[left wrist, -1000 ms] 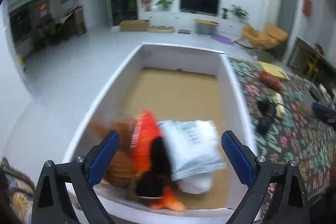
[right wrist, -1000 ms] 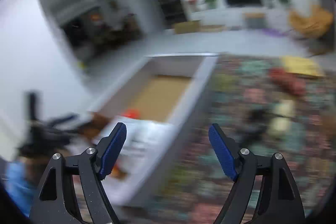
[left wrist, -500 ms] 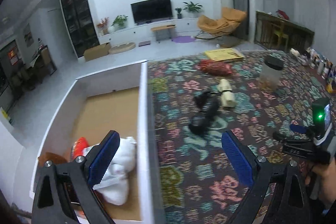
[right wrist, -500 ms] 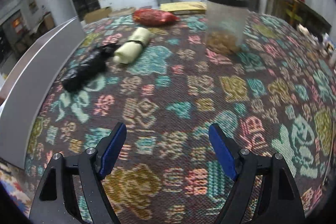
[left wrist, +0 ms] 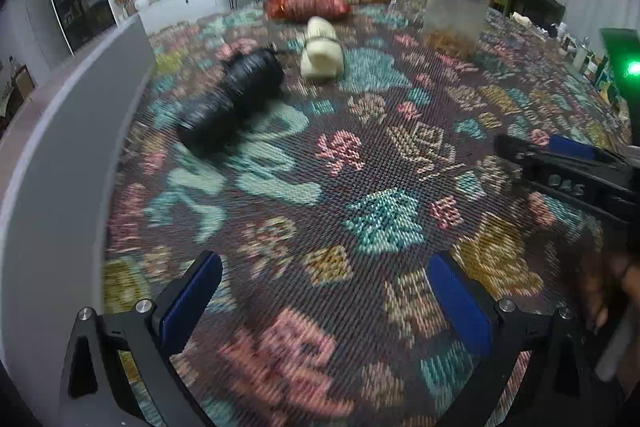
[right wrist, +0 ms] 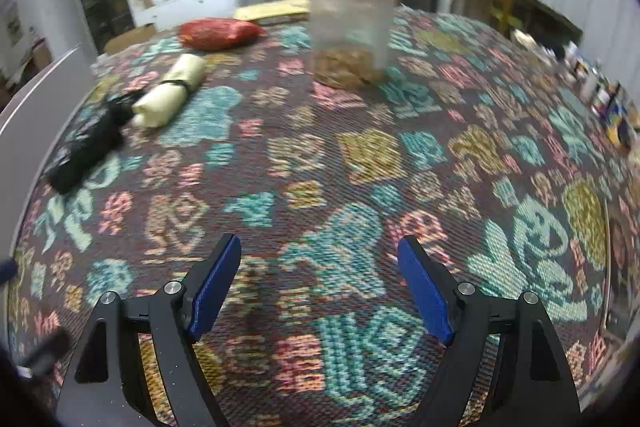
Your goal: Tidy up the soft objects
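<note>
While both hang over the patterned cloth, left gripper just widened, empty; right gripper gapes empty.

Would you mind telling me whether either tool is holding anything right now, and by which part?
Nothing is held: the left tool and the right tool both stand open over bare patterned cloth.

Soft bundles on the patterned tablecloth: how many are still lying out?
3. A black roll nearest the white bin wall; a cream roll just behind it, ends apparently touching; a red bag farther back. The flat yellow item beyond isn't counted; others may be out of frame.
</note>
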The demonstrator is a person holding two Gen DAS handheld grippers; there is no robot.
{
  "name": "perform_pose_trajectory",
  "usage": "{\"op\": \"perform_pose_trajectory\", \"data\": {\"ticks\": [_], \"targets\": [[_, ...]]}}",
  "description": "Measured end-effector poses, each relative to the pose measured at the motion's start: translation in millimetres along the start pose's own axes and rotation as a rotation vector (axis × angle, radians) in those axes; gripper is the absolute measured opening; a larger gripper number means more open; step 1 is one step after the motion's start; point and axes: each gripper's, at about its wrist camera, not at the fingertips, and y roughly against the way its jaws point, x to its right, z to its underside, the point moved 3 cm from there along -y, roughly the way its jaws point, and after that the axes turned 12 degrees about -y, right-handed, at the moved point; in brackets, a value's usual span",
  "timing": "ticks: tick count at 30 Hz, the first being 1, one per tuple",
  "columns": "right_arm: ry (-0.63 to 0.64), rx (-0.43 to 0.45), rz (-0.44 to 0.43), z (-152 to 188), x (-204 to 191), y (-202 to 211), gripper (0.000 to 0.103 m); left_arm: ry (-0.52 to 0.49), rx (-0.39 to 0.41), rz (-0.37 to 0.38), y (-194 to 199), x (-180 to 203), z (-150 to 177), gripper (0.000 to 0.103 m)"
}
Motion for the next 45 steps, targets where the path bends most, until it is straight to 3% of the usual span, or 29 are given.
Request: {"op": "perform_pose_trajectory", "data": {"ticks": [2, 10, 45], "targets": [[-0.031, -0.03, 0.044, -1, 7, -10, 0.086, 0.014, -0.001, 0.008, -12, -1, -7, 0.102], [-0.064, 0.005, 0.057, -10, 8, -17, 0.091, 0.055, 0.033, -0.029, -42, -7, -30, 0.103], [-0.064, 0.006, 0.06, -11, 7, -20, 0.093, 0.063, 0.036, -0.023, -44, -10, -30, 0.103]]}}
